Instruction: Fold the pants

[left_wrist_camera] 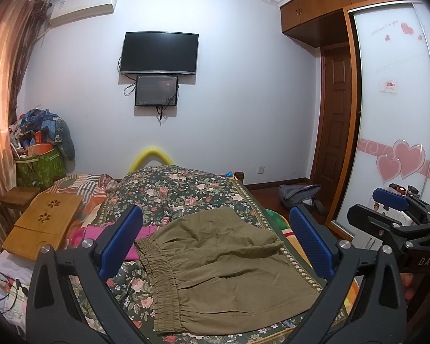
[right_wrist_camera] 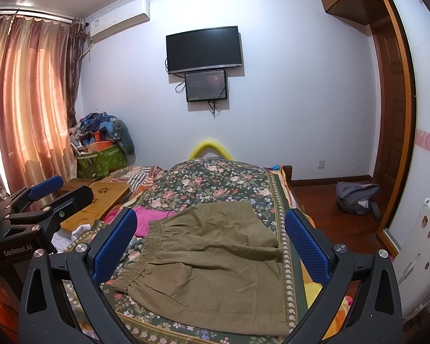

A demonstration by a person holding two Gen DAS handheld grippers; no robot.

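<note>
The left gripper [left_wrist_camera: 215, 243] hangs with its blue-padded jaws spread wide and empty, above the olive-green pants [left_wrist_camera: 226, 269]. The right gripper [right_wrist_camera: 212, 246] is likewise wide open, holding nothing, over the same pants [right_wrist_camera: 212, 266].

The pants lie folded on the floral bedspread [left_wrist_camera: 183, 192], framed between each pair of jaws but below them, not touched. Their elastic waistband [left_wrist_camera: 163, 283] faces the left side, legs doubled over toward the right edge of the bed.

Just left of the pants, partly tucked under the waistband end, lies a pink garment [left_wrist_camera: 142, 236]. Further left of the pants sits a bamboo lap desk [left_wrist_camera: 43, 223] on the bedding. Beyond the pants the bedspread humps up, with a yellow foam tube [left_wrist_camera: 152, 157] arching behind it. Right of the pants, on the wooden floor, a grey backpack [left_wrist_camera: 299, 195] slumps near the wardrobe's sliding door [left_wrist_camera: 392, 114]. Well beyond the pants, a television [left_wrist_camera: 160, 53] hangs on the wall.
</note>
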